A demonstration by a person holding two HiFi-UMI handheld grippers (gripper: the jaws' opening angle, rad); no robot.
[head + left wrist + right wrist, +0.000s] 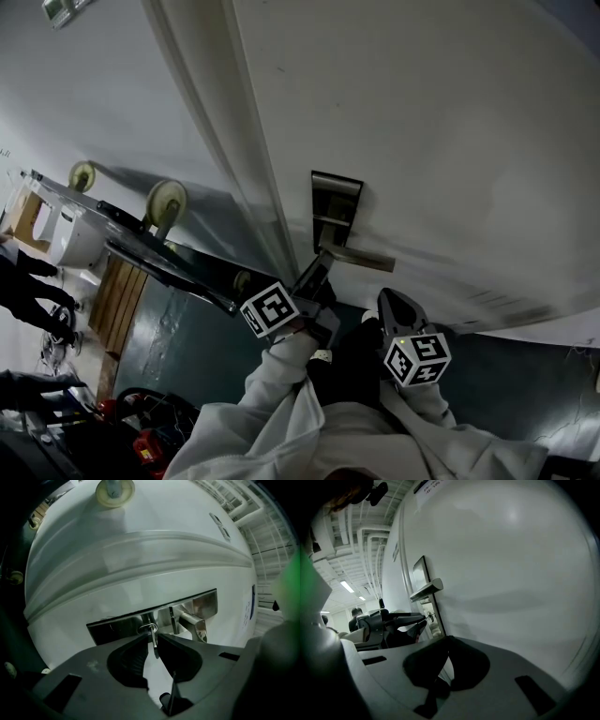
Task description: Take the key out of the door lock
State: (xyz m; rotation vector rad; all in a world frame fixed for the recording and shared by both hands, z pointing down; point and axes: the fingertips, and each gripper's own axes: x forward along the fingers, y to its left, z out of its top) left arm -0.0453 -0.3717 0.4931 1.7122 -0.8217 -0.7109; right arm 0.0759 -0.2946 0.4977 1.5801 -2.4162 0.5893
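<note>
The left gripper (151, 639) pinches the small silver metal key (154, 645) seated in the brushed-steel door lock plate (117, 627); the right gripper (449, 641) is pressed together, empty.

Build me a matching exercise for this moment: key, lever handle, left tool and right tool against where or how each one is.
1 key
2 lever handle
3 left tool
4 right tool

A shut, nothing between its jaws
B sticking out of the lock plate
C shut on the key
D juts out beside the key, neither tool on it

Pairs: 1-B, 2-D, 3-C, 4-A
</note>
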